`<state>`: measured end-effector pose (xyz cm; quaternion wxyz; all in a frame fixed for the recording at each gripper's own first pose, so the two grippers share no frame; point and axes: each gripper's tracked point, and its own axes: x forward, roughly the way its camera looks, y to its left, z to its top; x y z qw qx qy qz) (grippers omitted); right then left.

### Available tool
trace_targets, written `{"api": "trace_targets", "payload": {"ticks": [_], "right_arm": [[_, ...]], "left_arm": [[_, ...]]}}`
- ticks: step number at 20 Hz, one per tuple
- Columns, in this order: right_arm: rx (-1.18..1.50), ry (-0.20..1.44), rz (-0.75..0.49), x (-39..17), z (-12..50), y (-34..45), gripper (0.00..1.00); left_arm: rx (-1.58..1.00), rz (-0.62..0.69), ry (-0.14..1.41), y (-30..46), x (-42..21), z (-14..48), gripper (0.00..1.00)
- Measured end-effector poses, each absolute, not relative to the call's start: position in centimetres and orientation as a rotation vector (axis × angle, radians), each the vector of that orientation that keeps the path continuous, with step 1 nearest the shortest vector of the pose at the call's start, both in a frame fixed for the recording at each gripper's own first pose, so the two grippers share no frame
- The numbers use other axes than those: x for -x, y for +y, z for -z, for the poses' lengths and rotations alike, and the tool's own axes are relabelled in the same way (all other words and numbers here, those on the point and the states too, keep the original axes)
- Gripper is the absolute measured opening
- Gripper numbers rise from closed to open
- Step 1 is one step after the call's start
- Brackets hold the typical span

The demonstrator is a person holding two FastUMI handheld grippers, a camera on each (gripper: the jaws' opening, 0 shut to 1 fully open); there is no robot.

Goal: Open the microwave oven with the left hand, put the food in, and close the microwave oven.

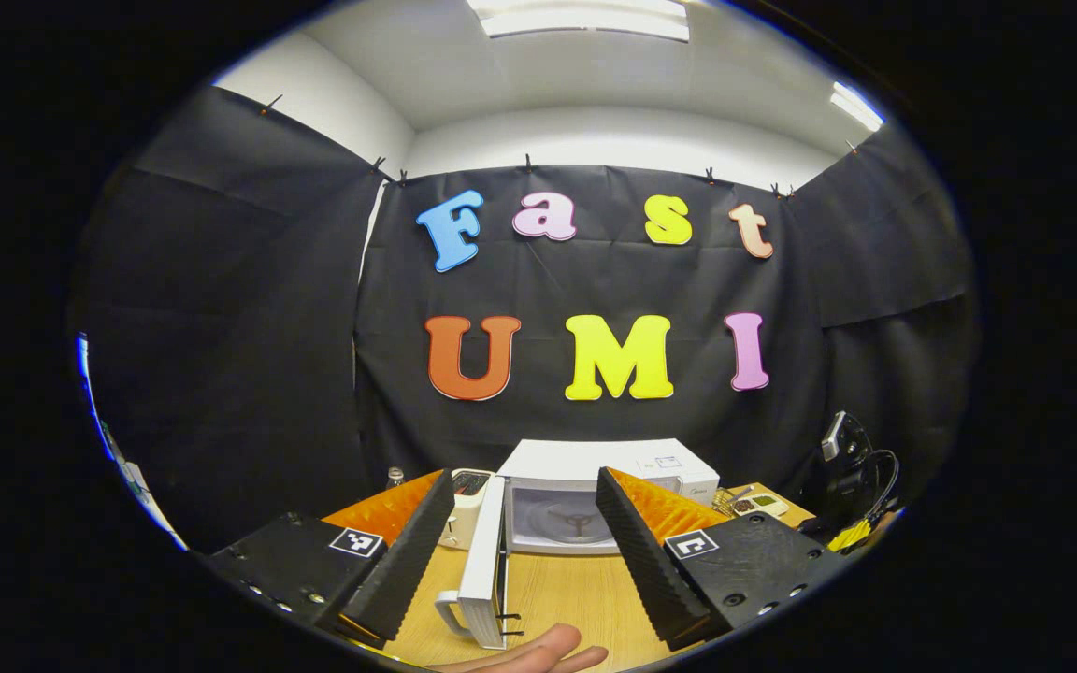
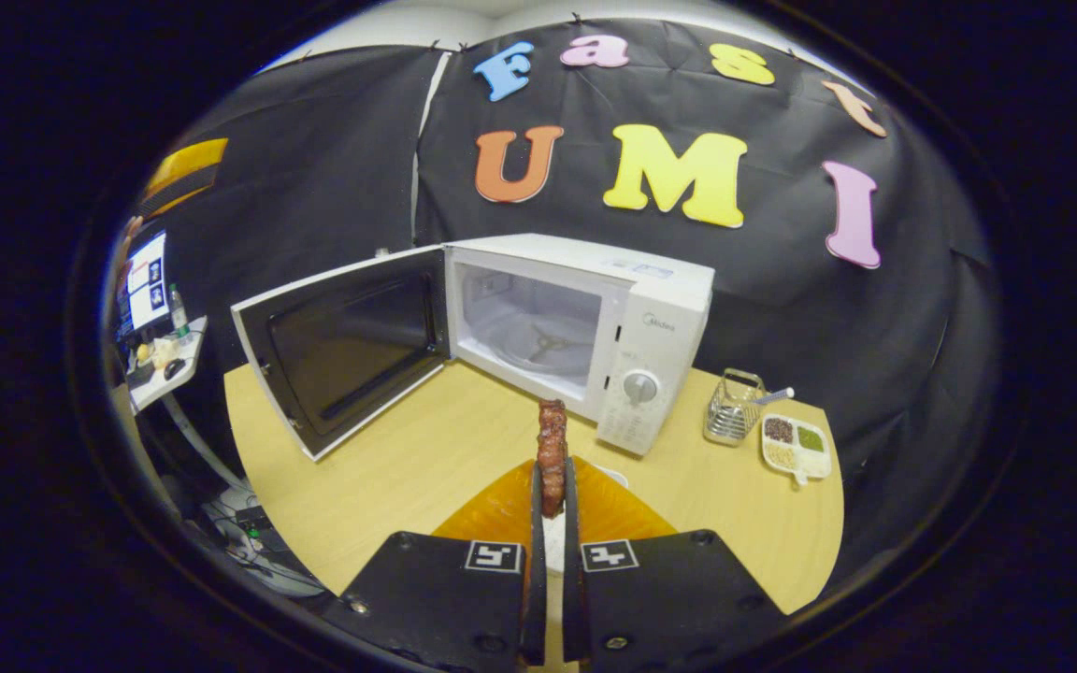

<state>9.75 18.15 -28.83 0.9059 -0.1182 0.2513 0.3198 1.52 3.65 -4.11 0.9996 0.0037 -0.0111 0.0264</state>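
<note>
A white microwave oven (image 2: 651, 308) stands at the back of the wooden table (image 2: 408, 467) with its door (image 2: 342, 346) swung wide to the left and its cavity (image 2: 529, 327) bare. My right gripper (image 2: 551, 481) is shut on a reddish-brown piece of food (image 2: 552, 444), held upright above the table in front of the oven. In the left gripper view the microwave oven (image 1: 595, 467) is straight ahead, its door (image 1: 484, 570) edge-on with the handle (image 1: 445, 612) nearest me. My left gripper (image 1: 524, 500) is open, well short of the door, holding nothing.
A wire basket (image 2: 733, 407) and a white divided dish of ingredients (image 2: 796, 447) sit right of the oven. A white plate (image 2: 609, 474) lies under the food. A side shelf with a monitor (image 2: 148, 280) stands at left. A hand (image 1: 538, 654) shows below.
</note>
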Motion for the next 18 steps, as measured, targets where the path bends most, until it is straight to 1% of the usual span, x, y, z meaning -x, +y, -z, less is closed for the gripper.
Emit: {"api": "trace_targets", "payload": {"ticks": [7,11,14,18], "right_arm": [[0.192,0.355,-0.598,-13.8,29.3,26.9,0.1],[0.11,0.377,-0.578,-16.7,31.1,31.6,0.1],[0.076,0.383,-0.516,-19.4,32.6,34.4,0.1],[-0.02,0.434,-0.435,-23.5,34.3,38.7,0.1]], "left_arm": [[-0.011,-0.036,-0.015,5.7,-0.4,5.0,0.94],[-0.017,-0.028,-0.035,7.0,0.6,4.7,0.94],[-0.044,-0.023,-0.055,7.3,0.7,4.3,0.94],[-0.036,0.022,-0.05,7.0,0.7,4.7,0.94]]}}
